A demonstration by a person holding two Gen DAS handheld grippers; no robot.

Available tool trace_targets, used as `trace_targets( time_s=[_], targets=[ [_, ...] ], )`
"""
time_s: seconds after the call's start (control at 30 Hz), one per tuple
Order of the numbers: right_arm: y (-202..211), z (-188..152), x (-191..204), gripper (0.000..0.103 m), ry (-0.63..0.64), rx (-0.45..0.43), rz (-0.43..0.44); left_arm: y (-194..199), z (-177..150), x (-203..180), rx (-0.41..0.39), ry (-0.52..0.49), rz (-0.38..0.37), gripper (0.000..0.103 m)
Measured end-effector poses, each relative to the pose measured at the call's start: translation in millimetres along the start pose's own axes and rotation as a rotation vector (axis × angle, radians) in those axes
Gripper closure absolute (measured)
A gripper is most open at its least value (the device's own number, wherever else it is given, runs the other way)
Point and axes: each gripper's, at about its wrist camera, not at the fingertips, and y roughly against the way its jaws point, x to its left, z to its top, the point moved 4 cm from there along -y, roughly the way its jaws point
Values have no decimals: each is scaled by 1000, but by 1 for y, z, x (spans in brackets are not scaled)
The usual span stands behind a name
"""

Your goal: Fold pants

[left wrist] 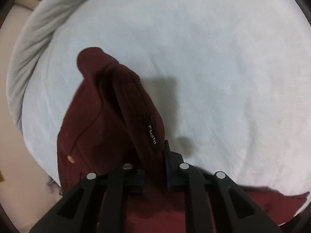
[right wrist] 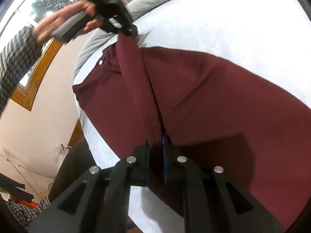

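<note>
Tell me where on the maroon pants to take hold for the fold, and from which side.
Grip the maroon pants along the lifted edge, at both ends. The left gripper is shut on the waistband end by the black label; the right gripper pinches the same raised ridge further down the leg. Come in level along the white sheet, since the rest lies flat there.

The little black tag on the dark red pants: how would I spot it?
Start at the pale blue bed sheet and find the maroon pants that the left gripper pinches. Follow the raised fold down toward the fingers. There sits the black tag, the only dark strip with pale lettering on plain red cloth.
</note>
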Motion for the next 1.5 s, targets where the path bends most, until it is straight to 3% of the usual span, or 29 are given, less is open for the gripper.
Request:
trace_targets(
  time_s=[0.2,0.37,0.43,0.53,0.67,0.83,0.93,1.0,1.03,1.07,1.13,1.23,1.3,1.37,1.5],
  targets=[
    [23,5,12,94,30,-47,-20,62,-75,45,-303,57,-131,90],
    [40,-1,26,94,74,-63,-44,84,-139,82,-454,131,-221,89],
    [40,-7,32,93,95,-54,-56,75,-178,94,-504,181,-250,89],
    [33,-16,34,93,112,-21,-75,51,-206,112,-533,265,-302,89],
    [13,-25,33,93,130,49,-108,13,-220,130,-555,342,-338,89],
    [-2,-31,25,91,111,97,-136,-43,-231,147,-519,480,-445,88],
    [-4,-33,24,87,98,105,-136,-59,-239,147,-531,488,-454,85],
    [-3,-33,22,81,80,106,-117,-55,-243,146,-554,461,-447,85],
    [0,-33,21,67,62,107,-108,-51,-246,145,-554,450,-446,76],
    [5,-35,19,46,45,104,-88,-46,-249,145,-551,446,-446,57],
    [24,-37,26,32,41,58,-53,-32,-260,145,-550,425,-465,46],
    [55,-43,23,33,-10,-11,-31,-3,-278,135,-600,410,-454,41],
    [72,-49,11,38,-95,-41,-23,23,-286,107,-661,308,-448,41],
    [87,-57,-6,43,-194,-69,0,42,-284,73,-694,193,-502,37],
    [114,-78,-40,43,-324,-128,-41,53,-264,-14,-681,-48,-580,36]
  ],
)
